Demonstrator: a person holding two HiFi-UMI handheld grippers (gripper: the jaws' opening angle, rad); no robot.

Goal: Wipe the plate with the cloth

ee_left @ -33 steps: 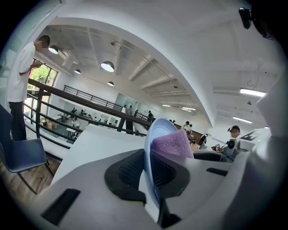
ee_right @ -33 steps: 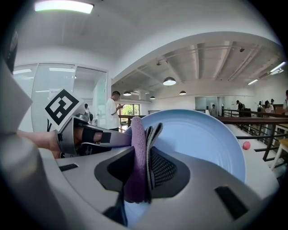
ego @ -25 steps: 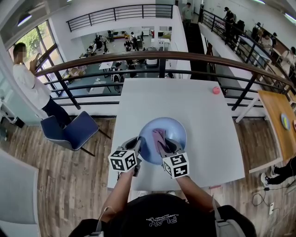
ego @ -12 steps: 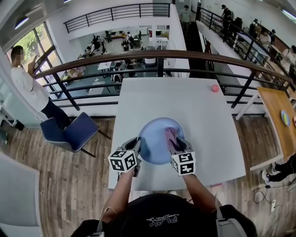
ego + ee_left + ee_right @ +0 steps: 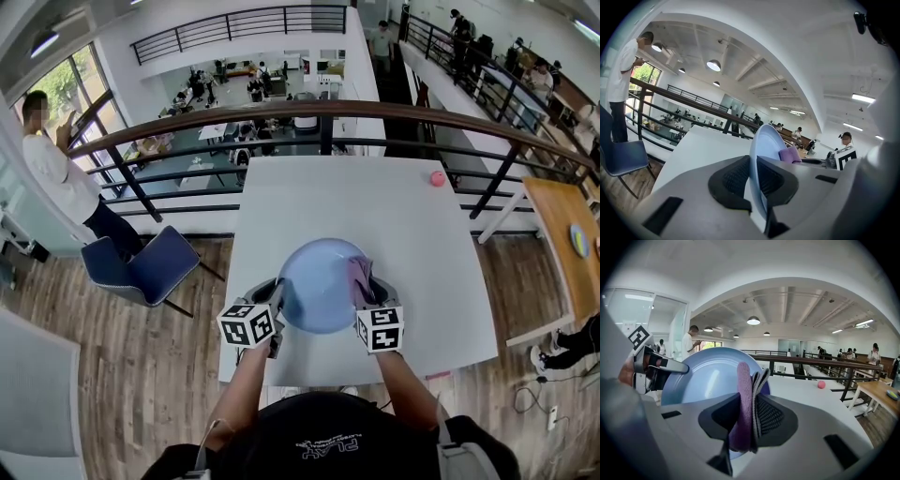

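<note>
A light blue plate (image 5: 314, 281) is held tilted above the near part of the white table (image 5: 394, 206). My left gripper (image 5: 279, 305) is shut on its left rim; the left gripper view shows the plate (image 5: 764, 145) edge-on between the pads of that gripper (image 5: 752, 180). My right gripper (image 5: 368, 292) is shut on a folded purple cloth (image 5: 360, 278), which lies against the plate's right side. In the right gripper view the cloth (image 5: 743, 399) stands up between the pads of that gripper (image 5: 750, 416) in front of the plate (image 5: 705, 376). The left gripper (image 5: 656, 364) shows at the plate's far edge.
A small pink ball (image 5: 437, 179) lies at the table's far right. A curved railing (image 5: 328, 117) runs behind the table. A blue chair (image 5: 150, 267) stands to the left, a person (image 5: 56, 169) beyond it, and a wooden table (image 5: 562, 244) to the right.
My right gripper has carried the cloth from the plate's middle to its right side. The plate and my left gripper have stayed put.
</note>
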